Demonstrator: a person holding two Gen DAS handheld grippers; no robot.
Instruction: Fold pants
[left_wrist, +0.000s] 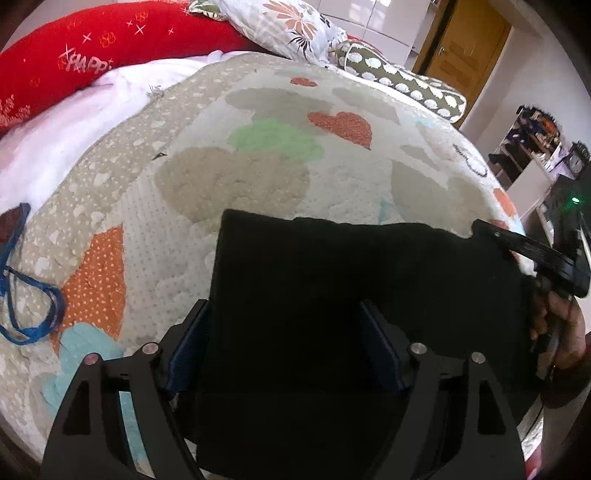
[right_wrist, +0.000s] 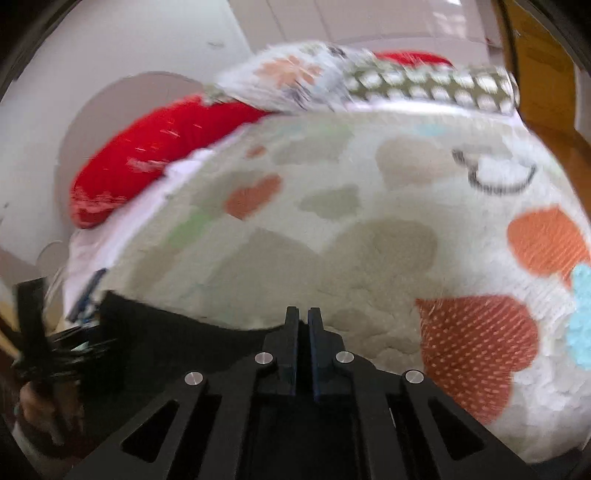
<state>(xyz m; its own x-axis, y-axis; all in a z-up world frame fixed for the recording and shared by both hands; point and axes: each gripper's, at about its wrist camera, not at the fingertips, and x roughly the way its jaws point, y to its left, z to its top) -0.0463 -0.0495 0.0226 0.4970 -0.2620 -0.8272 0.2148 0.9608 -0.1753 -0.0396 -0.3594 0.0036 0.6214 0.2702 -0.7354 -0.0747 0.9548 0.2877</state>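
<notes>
Where pillows (left_wrist: 288, 26) crowd, pants (left_wrist: 332, 280) lie.

The left gripper (left_wrist: 284, 345) is being held with its jaws standing wide apart and is being pointed steeply downward. The right gripper (right_wrist: 303, 325) is being kept with its jaws closed together, only a thin slit being left between the blue pads, and is also being angled downward. The right hand (left_wrist: 561, 332) is being wrapped around the handle of its gripper at the side.
</notes>
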